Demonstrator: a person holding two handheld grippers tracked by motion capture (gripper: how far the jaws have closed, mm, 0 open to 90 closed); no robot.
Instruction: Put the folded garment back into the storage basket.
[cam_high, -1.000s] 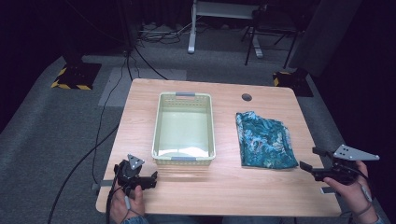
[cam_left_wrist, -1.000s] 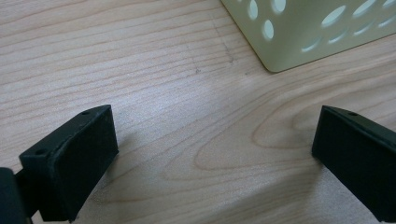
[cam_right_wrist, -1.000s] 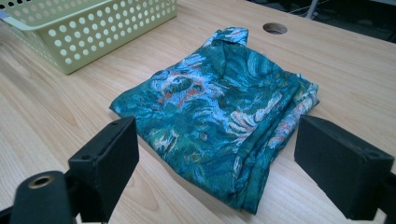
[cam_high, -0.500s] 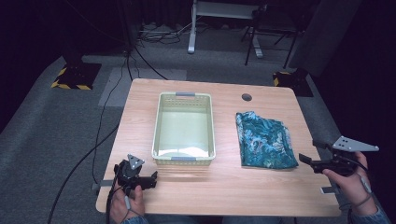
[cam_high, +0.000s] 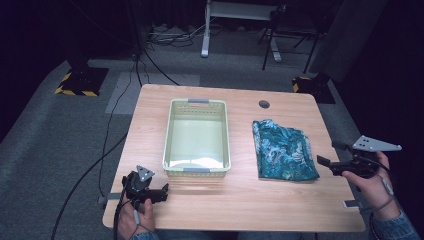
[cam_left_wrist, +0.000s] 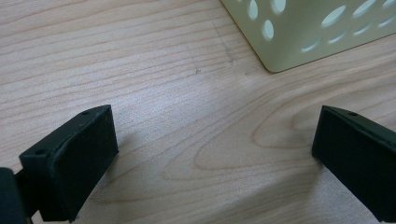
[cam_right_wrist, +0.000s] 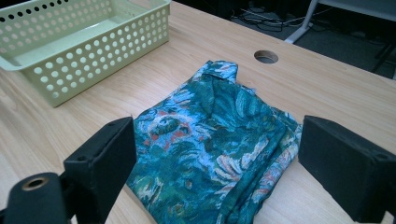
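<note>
Right gripper nearer folded cloth

Empty green basket mid wood table, cable hole.

The desk is pale wood-grain laminate, smooth with a faint sheen. The basket is light green plastic, perforated with round holes, its floor slightly glossy. The folded shirt is soft woven cloth in a teal leaf print, matt and creased. The right hand-held gripper has matt black jaws and a flat grey plate on top
</note>
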